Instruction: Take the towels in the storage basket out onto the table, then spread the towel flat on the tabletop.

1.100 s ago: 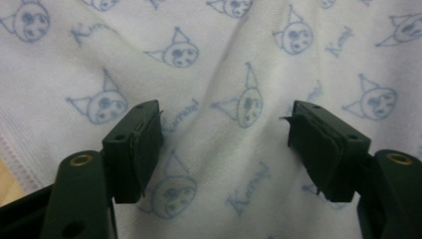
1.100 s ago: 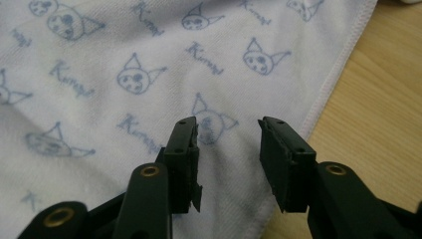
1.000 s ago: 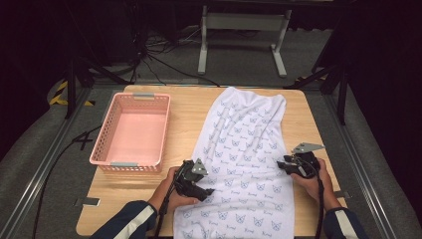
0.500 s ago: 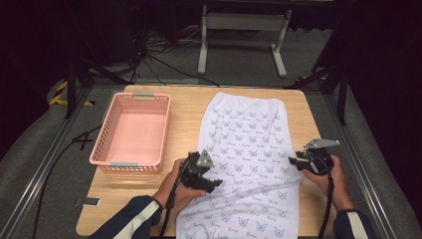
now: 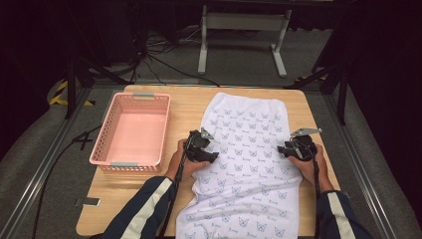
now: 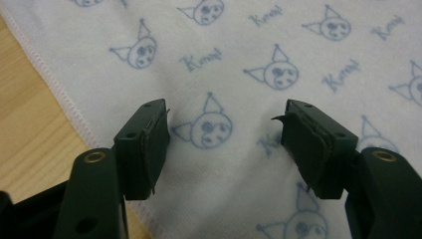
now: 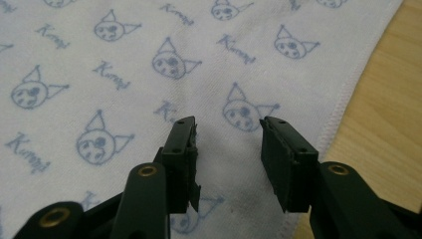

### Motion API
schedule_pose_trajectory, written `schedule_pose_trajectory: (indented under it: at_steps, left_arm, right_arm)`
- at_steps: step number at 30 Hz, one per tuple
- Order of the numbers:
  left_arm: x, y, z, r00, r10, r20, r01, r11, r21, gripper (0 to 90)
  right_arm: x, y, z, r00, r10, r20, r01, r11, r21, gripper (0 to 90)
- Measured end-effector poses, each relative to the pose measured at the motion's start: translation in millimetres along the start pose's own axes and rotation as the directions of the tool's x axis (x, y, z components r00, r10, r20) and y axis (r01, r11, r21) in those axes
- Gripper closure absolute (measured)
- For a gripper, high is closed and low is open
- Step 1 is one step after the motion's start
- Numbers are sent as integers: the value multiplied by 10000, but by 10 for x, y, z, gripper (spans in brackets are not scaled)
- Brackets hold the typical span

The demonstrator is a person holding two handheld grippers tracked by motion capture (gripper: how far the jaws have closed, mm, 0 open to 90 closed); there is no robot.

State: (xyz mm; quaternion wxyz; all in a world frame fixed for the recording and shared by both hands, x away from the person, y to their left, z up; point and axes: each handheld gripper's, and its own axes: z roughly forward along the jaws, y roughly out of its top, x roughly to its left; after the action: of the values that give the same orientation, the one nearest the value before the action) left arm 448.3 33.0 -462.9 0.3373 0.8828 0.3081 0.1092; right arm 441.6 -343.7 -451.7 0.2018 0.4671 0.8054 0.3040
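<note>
A white towel [image 5: 247, 149] printed with blue cat faces lies flat along the wooden table [image 5: 184, 107], its near end hanging over the front edge. My left gripper [image 5: 211, 157] rests over the towel's left edge, open, with cloth [image 6: 239, 64] beneath its jaws and nothing between them. At the towel's right edge my right gripper [image 5: 281, 150] is also open above the cloth [image 7: 149, 55], close to the hem. Each gripper is held by a hand in a striped dark sleeve.
A pink plastic basket [image 5: 132, 131] stands empty on the table's left half. Bare wood [image 7: 393, 99] shows just right of the towel's hem. Beyond the table's far edge are a white metal stand [image 5: 242, 35] and cables on the floor.
Both grippers have moved away from me along the towel's edges. The towel now lies smoother and flatter than a second ago.
</note>
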Motion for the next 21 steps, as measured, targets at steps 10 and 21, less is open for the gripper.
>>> schedule_pose_trajectory:
  at_steps: [10, 21]
  left_arm:
    - [-160, -220, -190, 9989, 312, 359, -316, 9994, 123, 345]
    - [-144, -54, -311, 9969, 51, 783, -47, 10000, -52, 266]
  right_arm:
    - [50, -96, -109, 9994, -249, -256, 254, 9995, 173, 581]
    - [100, -233, -401, 9974, -658, -289, 680, 9941, 850, 559]
